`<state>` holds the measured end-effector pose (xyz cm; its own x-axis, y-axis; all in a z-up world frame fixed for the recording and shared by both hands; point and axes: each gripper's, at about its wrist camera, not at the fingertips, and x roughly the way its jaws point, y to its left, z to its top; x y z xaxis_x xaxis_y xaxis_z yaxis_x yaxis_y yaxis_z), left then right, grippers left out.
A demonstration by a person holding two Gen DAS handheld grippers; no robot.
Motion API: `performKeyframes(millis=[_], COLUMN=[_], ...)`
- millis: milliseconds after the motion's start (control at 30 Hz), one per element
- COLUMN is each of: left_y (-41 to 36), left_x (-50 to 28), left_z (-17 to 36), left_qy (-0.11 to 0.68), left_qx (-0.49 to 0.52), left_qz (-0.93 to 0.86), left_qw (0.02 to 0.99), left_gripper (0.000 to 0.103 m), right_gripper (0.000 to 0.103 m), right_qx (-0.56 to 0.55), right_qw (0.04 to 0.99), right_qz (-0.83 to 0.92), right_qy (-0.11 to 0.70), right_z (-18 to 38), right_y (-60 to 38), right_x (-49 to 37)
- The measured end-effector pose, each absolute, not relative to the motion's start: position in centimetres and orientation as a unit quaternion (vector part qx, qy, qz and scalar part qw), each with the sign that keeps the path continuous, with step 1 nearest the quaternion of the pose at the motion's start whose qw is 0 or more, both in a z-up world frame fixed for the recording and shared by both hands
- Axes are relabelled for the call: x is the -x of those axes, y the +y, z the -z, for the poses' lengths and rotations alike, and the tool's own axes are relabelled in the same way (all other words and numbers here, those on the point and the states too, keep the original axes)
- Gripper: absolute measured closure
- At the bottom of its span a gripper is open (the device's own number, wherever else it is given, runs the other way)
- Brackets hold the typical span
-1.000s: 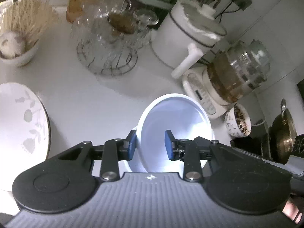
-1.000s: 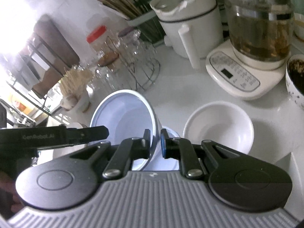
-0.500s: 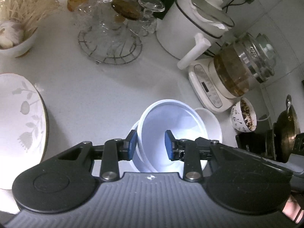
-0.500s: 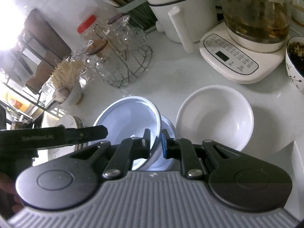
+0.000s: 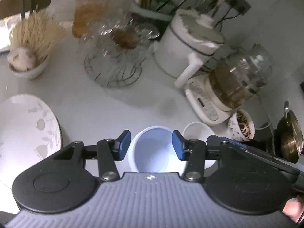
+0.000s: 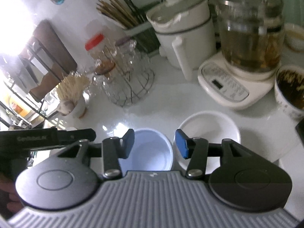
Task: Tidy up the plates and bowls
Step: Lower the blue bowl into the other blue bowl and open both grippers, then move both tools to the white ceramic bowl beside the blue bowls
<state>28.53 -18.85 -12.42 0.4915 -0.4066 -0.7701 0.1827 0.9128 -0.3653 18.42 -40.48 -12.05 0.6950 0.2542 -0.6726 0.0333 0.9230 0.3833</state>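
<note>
A pale blue-white bowl [image 5: 151,148] stands on the white counter, also shown in the right wrist view [image 6: 150,152]. My left gripper [image 5: 151,147] is open above it, fingers apart on either side, touching nothing. My right gripper [image 6: 154,143] is open above the same bowl, holding nothing. A white bowl [image 6: 209,131] sits just right of it; it also shows in the left wrist view [image 5: 199,131]. A large white plate with a leaf pattern [image 5: 24,133] lies at the left.
Behind stand a wire rack of glasses [image 5: 114,57], a white pot with handle [image 5: 191,45], a glass tea kettle on its base [image 5: 233,83], a cup with tea leaves [image 5: 241,127], a toothpick holder [image 5: 30,45] and a red-lidded jar [image 5: 89,9].
The right gripper has let go of the tilted bowl, which now stands flat on the counter. Both grippers have opened wider and drawn back upward.
</note>
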Motion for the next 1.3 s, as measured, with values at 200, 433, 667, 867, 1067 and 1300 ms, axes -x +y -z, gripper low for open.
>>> performKeyframes(millis=[200, 433, 667, 867, 1067, 1300], left_y=[-20.2, -20.7, -20.4, -20.3, -20.1, -20.3], left_x=[-26.4, -24.4, -24.3, -25.1, -26.9, -27.6], left_z=[9.8, 9.9, 12.9, 15.0, 17.4, 19.3], left_qy=[0.445, 0.444, 0.474, 0.488, 0.51, 0.527], left_qx=[0.105, 0.098, 0.099, 0.098, 0.109, 0.11], left_qz=[0.187, 0.189, 0.178, 0.171, 0.154, 0.157], left_qw=[0.869, 0.871, 0.857, 0.85, 0.839, 0.828], left_gripper=[0.049, 0.049, 0.049, 0.049, 0.049, 0.049], right_gripper=[0.052, 0.052, 0.052, 0.052, 0.053, 0.061], right_qx=[-0.164, -0.164, -0.182, -0.228, -0.256, -0.263], right_qw=[0.922, 0.928, 0.915, 0.891, 0.868, 0.859], right_qz=[-0.054, -0.044, -0.026, -0.023, -0.043, -0.062], right_qy=[0.346, 0.332, 0.359, 0.392, 0.423, 0.435], right_z=[9.6, 9.4, 11.8, 14.4, 17.3, 19.3], right_y=[-40.5, -40.7, -40.9, -41.7, -40.9, -39.7], right_x=[-16.0, -13.8, -12.5, -12.6, -14.0, -16.2])
